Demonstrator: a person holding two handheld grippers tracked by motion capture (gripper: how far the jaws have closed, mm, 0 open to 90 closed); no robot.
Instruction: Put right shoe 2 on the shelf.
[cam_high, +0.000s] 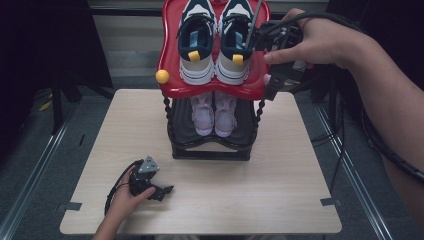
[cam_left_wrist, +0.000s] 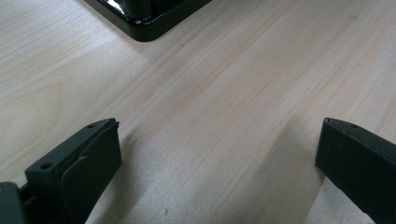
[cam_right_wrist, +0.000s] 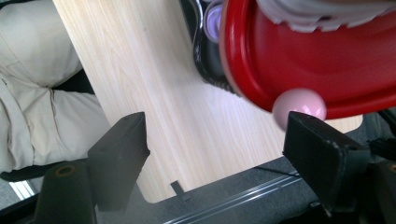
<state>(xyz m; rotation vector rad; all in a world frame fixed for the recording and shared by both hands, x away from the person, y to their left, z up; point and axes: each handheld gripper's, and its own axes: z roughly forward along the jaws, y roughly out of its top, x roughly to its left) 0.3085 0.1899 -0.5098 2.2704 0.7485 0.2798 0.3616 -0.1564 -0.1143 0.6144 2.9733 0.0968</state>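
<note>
Pale wood-grain table (cam_high: 280, 165) lies nearest me, and on it my left gripper (cam_high: 167, 190) rests low, its black fingers (cam_left_wrist: 88, 163) spread wide with bare wood between them and nothing held; the corner of the black rack base (cam_left_wrist: 144, 21) sits just ahead of it

Farther on stands the two-tier shoe rack, black lower shelf (cam_high: 210, 145) carrying a pair of small pale pink shoes (cam_high: 215, 115), and above it the glossy red plastic top tray (cam_high: 172, 65) with a pair of navy-and-white sneakers with yellow heel tabs (cam_high: 216, 45) side by side, heels toward me. A yellow ball knob (cam_high: 162, 76) caps the tray's left corner

My right gripper (cam_high: 267, 75) hangs at the tray's right front corner, beside the right sneaker. Its fingers (cam_right_wrist: 119, 149) stand wide apart and grip nothing; one fingertip sits just by the pale pink ball knob (cam_right_wrist: 299, 105) under the red rim

I judge the risk to be at that corner: if I come in lower, a finger may catch the rim or knob and tip the light rack, spilling the sneakers. Closing on the heel alone could drag one shoe against its mate

No brand, label or writing is legible to me on shoes, rack or table
</note>
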